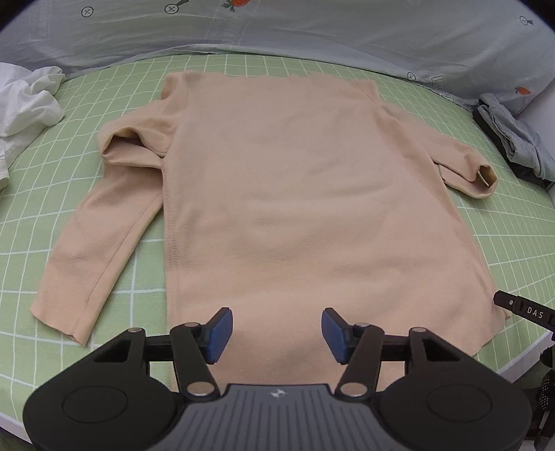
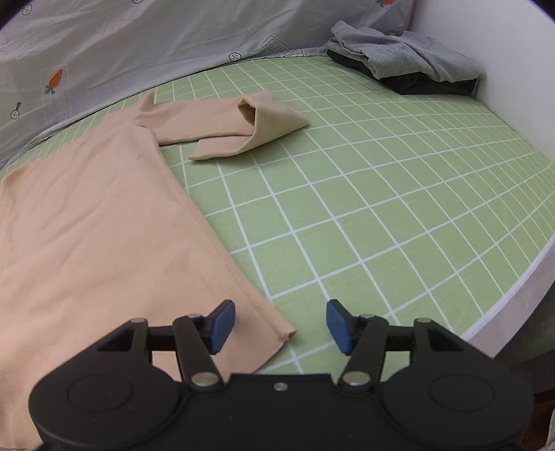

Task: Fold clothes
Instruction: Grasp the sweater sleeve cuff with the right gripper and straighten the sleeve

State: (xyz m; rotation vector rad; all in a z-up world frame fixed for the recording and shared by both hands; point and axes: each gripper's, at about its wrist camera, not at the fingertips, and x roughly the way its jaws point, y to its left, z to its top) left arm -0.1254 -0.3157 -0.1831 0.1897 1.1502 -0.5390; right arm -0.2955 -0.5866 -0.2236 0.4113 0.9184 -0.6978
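Note:
A peach long-sleeved top (image 1: 295,194) lies flat on the green checked bed sheet (image 1: 104,90), hem towards me. Its left sleeve (image 1: 93,236) runs down beside the body; its right sleeve (image 1: 461,166) is doubled back on itself. My left gripper (image 1: 276,334) is open and empty, just above the hem near its middle. In the right wrist view the top (image 2: 104,229) fills the left side, with the doubled sleeve (image 2: 242,128) beyond. My right gripper (image 2: 281,326) is open and empty, over the hem's right corner (image 2: 286,334).
A grey printed quilt (image 1: 312,31) lies along the far side of the bed. White crumpled cloth (image 1: 24,100) sits at the left. A pile of grey and black clothes (image 2: 409,66) sits at the far right by a white wall. The bed edge (image 2: 513,291) runs near right.

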